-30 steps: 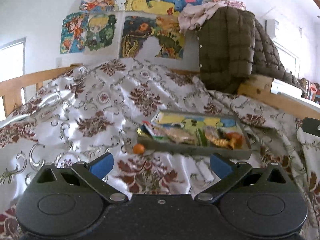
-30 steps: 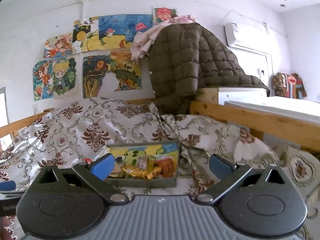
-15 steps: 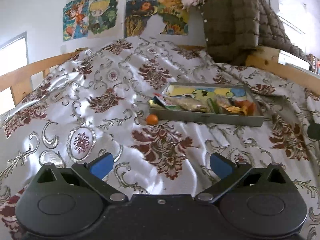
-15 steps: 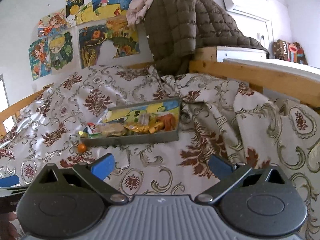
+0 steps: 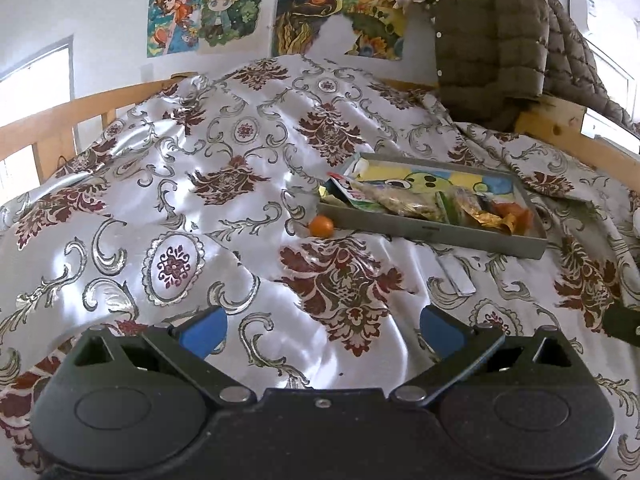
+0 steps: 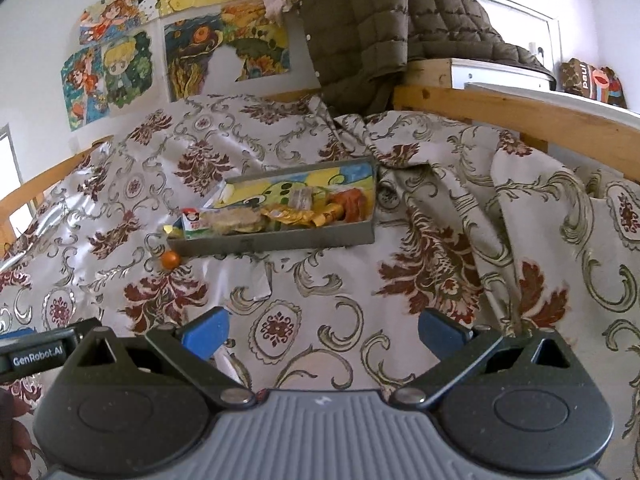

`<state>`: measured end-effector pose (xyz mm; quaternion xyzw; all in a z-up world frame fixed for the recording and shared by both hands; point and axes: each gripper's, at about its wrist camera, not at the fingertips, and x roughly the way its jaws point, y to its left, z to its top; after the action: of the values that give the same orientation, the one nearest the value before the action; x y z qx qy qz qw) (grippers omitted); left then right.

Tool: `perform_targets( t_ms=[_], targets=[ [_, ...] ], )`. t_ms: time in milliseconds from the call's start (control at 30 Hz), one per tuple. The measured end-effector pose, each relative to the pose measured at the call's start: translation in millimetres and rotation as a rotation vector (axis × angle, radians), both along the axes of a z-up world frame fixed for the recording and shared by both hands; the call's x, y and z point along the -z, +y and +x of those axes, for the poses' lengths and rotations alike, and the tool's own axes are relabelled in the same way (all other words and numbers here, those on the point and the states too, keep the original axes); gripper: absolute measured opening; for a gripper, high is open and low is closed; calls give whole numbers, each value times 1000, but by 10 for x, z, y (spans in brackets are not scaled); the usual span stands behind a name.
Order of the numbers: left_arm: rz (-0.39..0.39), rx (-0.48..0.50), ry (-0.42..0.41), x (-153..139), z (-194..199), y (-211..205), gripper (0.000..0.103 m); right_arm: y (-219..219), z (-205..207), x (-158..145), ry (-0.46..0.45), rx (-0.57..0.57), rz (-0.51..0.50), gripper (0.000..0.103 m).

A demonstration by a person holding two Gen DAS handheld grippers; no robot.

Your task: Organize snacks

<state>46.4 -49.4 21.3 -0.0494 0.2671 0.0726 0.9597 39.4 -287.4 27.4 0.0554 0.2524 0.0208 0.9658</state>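
A grey tray (image 5: pixel 436 233) with a cartoon picture inside lies on the patterned bedspread and holds several wrapped snacks (image 5: pixel 404 204). It also shows in the right wrist view (image 6: pixel 280 242) with its snacks (image 6: pixel 288 216). A small orange ball-shaped snack (image 5: pixel 322 226) lies on the cover just off the tray's near left corner, also seen in the right wrist view (image 6: pixel 170 259). A flat white packet (image 5: pixel 456 276) lies in front of the tray, in the right wrist view (image 6: pixel 260 280) too. My left gripper (image 5: pixel 322 330) and right gripper (image 6: pixel 322 330) are both open and empty, short of the tray.
A wooden bed rail (image 5: pixel 68 116) runs along the left and another (image 6: pixel 520 112) along the right. A brown quilted jacket (image 5: pixel 492 40) hangs at the far end. Posters (image 5: pixel 240 12) cover the wall. The left gripper's body (image 6: pixel 40 350) shows at the right view's lower left.
Both grippers have tilted down and moved toward the bedspread; the tray and orange snack now appear larger and higher in view. Both stay open and empty.
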Motion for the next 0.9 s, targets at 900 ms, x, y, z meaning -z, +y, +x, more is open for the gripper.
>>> perform_targets(
  t_ms=[900],
  targets=[
    [-41, 14, 6, -25, 231, 192, 102, 175, 257, 0, -69, -113, -1, 103]
  ],
)
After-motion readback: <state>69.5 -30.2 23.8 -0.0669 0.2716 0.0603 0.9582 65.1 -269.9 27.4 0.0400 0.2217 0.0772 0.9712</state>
